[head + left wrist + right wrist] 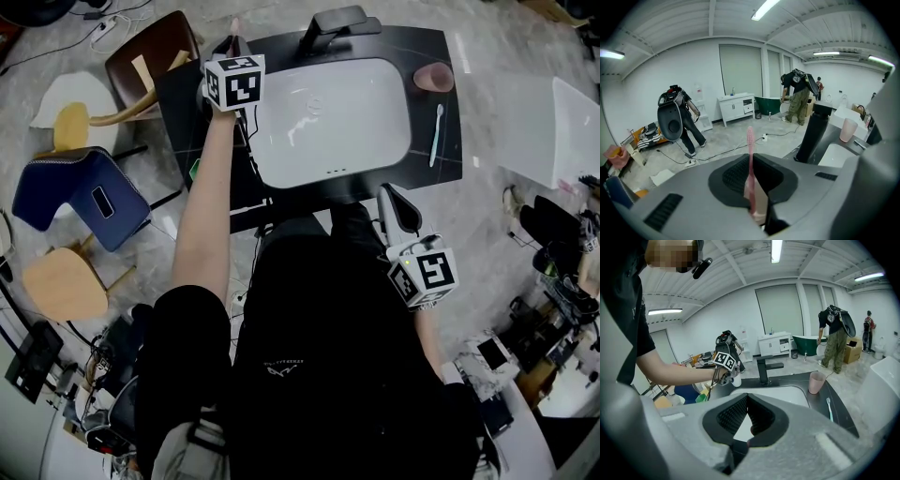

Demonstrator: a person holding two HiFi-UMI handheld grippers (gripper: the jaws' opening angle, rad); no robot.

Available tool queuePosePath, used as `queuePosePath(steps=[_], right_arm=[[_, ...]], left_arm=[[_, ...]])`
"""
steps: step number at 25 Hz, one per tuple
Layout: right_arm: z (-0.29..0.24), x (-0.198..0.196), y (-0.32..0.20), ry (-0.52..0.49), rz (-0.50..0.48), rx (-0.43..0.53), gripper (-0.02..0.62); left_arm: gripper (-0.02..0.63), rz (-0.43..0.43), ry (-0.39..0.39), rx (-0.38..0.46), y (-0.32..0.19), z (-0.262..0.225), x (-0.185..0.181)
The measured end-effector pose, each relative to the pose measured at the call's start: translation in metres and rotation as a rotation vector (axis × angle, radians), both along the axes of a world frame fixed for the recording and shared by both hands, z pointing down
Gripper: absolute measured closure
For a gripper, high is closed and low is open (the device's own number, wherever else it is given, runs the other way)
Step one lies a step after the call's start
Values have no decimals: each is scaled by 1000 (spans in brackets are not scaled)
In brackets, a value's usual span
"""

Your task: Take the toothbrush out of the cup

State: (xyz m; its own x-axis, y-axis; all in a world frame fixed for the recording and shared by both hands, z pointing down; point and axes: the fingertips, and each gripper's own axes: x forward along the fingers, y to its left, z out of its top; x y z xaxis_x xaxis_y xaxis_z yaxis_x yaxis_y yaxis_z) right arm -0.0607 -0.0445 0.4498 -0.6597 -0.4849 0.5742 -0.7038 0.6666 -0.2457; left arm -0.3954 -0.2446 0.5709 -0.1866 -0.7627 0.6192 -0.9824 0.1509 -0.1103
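Note:
My left gripper [230, 47] is at the back left corner of the black counter, shut on a pink toothbrush [750, 140]. The brush stands upright between the jaws with its head up. Its lower end reaches into the mouth of a pale cup [758, 204] just below the jaws. The right gripper view shows that cup [736, 379] under the left gripper [725, 363]. In the head view the cup is hidden and only the brush's pink tip [234, 28] shows. My right gripper [392, 197] hangs at the sink's front edge, right of centre, shut with nothing in it.
A white basin [328, 122] fills the counter, with a black faucet [336, 26] behind it. A second pink cup [434, 77] and a teal toothbrush [437, 134] lie on the right side. Chairs [80, 192] stand left of the counter. People are working across the room.

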Motion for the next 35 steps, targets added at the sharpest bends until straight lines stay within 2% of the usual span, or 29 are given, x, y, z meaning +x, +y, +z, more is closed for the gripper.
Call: queuePosePath(steps=[10, 21, 35], right_arm=[[-3, 3, 4, 0, 21, 12, 590], [-4, 1, 9, -14, -1, 25, 591], [-8, 5, 9, -54, -57, 50, 591]], left_arm=[[580, -9, 36, 71, 1, -13, -2], [580, -34, 19, 265, 6, -65, 1], [580, -64, 34, 434, 43, -129, 12]])
